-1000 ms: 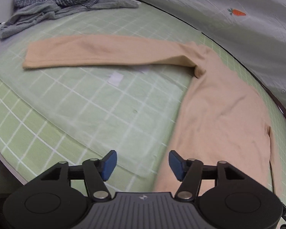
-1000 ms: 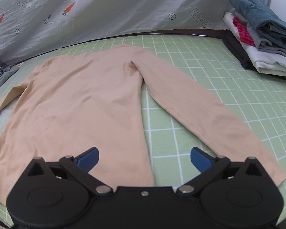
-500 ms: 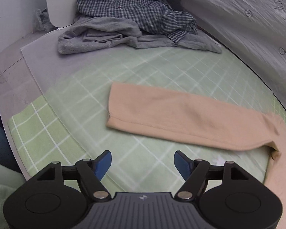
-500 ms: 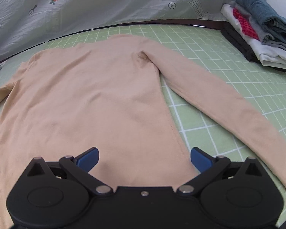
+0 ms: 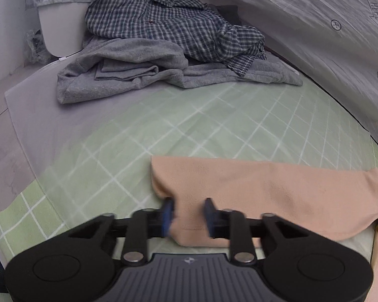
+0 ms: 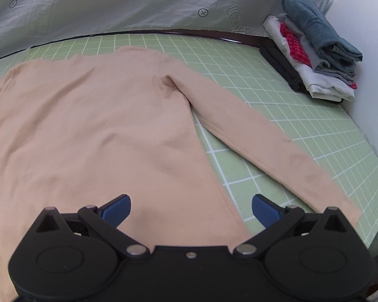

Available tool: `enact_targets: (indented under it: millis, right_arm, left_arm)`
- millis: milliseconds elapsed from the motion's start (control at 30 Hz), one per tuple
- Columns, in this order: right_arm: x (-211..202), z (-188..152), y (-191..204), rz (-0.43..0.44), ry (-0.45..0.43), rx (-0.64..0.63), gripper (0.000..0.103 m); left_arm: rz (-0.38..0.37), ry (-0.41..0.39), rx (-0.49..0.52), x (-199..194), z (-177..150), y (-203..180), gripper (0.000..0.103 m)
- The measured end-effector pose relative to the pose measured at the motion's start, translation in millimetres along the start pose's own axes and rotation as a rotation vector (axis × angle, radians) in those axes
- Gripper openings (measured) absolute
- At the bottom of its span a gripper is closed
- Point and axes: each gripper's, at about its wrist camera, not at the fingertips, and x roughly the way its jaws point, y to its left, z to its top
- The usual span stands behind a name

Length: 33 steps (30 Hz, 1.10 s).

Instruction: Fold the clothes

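**Sleeve pinched near the cuff: risks from here**

At the left, the left gripper [image 5: 187, 214] has closed on the peach sweater's left sleeve [image 5: 264, 191] just beside the cuff, cloth bunched between the blue pads. The bite looks shallow, so the fabric could slip out when lifted, or only the top layer may come up. Just beyond lie a grey garment [image 5: 128, 73] and a checked shirt [image 5: 163, 22]; a wide swing could snag them. The sweater's body [image 6: 88, 130] lies flat on the green grid mat [image 6: 302, 115]. The right gripper [image 6: 191, 209] hovers wide open over the hem, holding nothing; dragging there would wrinkle it. A folded stack [image 6: 315, 55] sits at far right.
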Motion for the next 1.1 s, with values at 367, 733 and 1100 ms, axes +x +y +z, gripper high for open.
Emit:
enact_targets:
  millis: [367, 733, 1100]
  right_arm:
    - [9.1, 1.9, -24.6, 0.059, -0.038, 0.020, 0.103]
    - [28.4, 8.5, -75.5, 0.134, -0.026, 0.134, 0.103]
    - [16.5, 36.4, -24.2, 0.708, 0.027, 0.314, 0.093]
  left_arm:
    - [-0.387, -0.048, 0.059, -61.8, -6.8, -109.5, 0.003]
    - [-0.546, 0.115, 0.478, -107.4, -94.8, -261.8, 0.058]
    - [-0.200, 0.244, 0.332, -69.1, -85.7, -176.2, 0.068]
